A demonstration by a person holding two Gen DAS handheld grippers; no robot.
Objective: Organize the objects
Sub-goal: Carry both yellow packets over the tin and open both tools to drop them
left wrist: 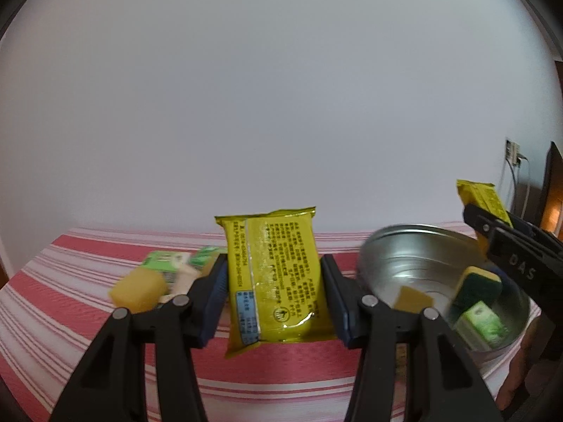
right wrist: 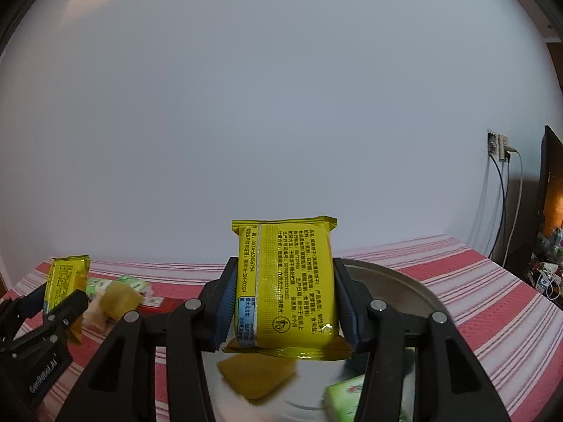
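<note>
My left gripper is shut on a yellow snack packet, held upright above the striped table. To its right, a metal bowl holds a green-and-yellow sponge, a yellow block and a green packet. My right gripper is shut on a second yellow packet, upright over the near part of the bowl. Each view also shows the other gripper at its edge: the right gripper and the left gripper, each with its packet.
A loose yellow block and green-and-white packets lie on the red-and-white striped cloth left of the bowl. A plain white wall stands behind the table. A wall socket with cables and dark furniture sit past the table's right edge.
</note>
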